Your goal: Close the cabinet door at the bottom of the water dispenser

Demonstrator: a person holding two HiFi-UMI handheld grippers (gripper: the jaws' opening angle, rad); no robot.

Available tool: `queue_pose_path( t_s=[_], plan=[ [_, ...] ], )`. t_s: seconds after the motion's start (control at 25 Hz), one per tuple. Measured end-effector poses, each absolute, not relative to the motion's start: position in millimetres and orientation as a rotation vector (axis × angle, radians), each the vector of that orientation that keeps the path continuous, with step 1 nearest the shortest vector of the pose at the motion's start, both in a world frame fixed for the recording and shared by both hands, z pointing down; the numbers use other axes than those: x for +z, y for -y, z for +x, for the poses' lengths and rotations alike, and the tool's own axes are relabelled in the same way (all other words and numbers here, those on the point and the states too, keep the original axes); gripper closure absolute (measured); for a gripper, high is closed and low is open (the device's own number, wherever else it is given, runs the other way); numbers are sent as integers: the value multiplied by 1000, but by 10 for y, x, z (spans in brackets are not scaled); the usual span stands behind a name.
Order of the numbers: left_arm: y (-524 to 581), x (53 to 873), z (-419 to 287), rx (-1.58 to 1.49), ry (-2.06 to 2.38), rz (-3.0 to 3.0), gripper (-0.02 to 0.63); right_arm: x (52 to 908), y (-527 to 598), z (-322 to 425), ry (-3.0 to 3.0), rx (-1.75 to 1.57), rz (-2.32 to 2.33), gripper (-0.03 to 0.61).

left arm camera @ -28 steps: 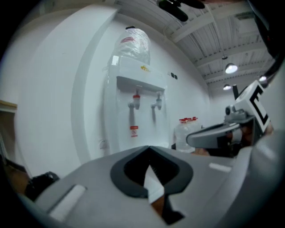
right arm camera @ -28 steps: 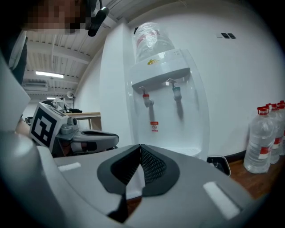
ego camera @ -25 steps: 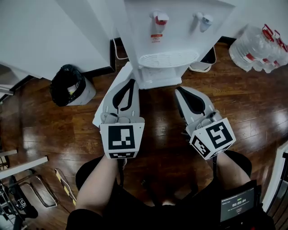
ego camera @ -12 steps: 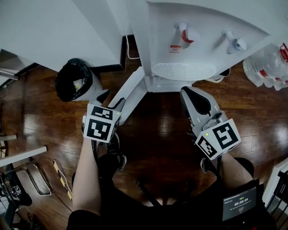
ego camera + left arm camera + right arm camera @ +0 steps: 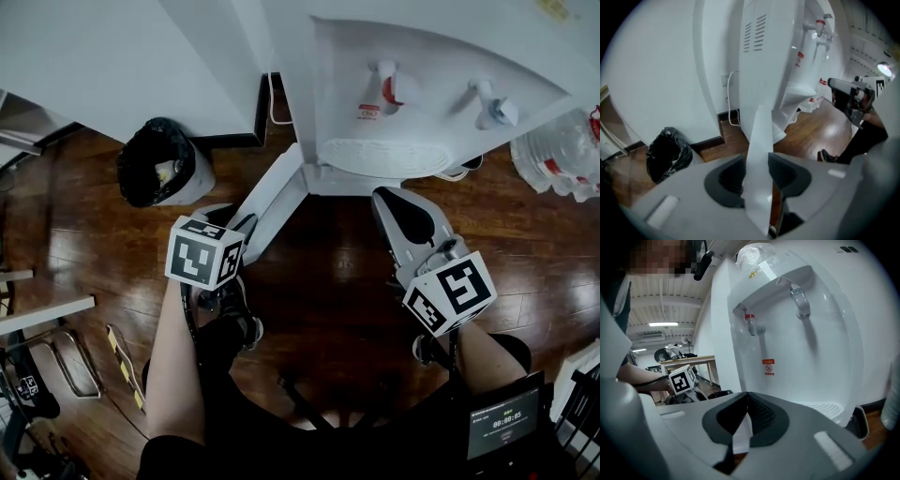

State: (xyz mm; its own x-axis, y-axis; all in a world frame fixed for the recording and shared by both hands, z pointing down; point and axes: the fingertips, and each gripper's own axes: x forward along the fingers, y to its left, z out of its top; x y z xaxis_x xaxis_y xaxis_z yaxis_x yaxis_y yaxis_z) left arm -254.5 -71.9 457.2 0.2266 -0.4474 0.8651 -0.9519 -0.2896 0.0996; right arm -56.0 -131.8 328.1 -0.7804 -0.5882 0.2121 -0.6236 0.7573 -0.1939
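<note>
The white water dispenser [image 5: 422, 56] stands ahead, and its bottom cabinet door [image 5: 277, 192] swings out towards the lower left. My left gripper [image 5: 239, 223] points down at the door's free edge. In the left gripper view the thin door [image 5: 759, 140] runs between the two dark pads of the left gripper [image 5: 757, 161]; its jaws have just been closing and now press on the door. My right gripper [image 5: 386, 195] hovers shut and empty in front of the dispenser's base. From the right gripper [image 5: 747, 397] I see the dispenser [image 5: 801, 343] front with its two taps.
A bin lined with a black bag [image 5: 155, 173] stands left of the door by the wall, also in the left gripper view as the black bag [image 5: 665, 152]. Large water bottles [image 5: 562, 155] lie at the right. A white cord [image 5: 274, 108] hangs behind the dispenser. The person's shoe [image 5: 246, 328] rests on the wooden floor.
The left gripper swung down and left from in front of the dispenser to the door's outer edge, and its jaws now sit around that edge. The right gripper shifted only slightly.
</note>
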Motion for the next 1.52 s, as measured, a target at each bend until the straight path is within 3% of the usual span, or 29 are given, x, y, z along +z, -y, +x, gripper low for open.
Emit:
queue_pose_path(
  t_s=[0.32,0.56,0.92,1.28,1.52],
  plan=[
    [428,4577,-2083,1123,997,1981,442,3136,1159,-382,2804,275,970,574],
    [320,4625,-1596,976,880,2047,459,3047,1055,-157,2772,147,1005,574],
    [447,4620,-1114,950,936,2047,445,3939,913,212,2572,272,993,574],
    [639,4787,-474,728,875,2153,444,4733,1085,580,2440,502,1192,574],
    [516,5539,-773,1014,1012,2112,380,5140,737,1241,2115,742,1530,553]
  ],
)
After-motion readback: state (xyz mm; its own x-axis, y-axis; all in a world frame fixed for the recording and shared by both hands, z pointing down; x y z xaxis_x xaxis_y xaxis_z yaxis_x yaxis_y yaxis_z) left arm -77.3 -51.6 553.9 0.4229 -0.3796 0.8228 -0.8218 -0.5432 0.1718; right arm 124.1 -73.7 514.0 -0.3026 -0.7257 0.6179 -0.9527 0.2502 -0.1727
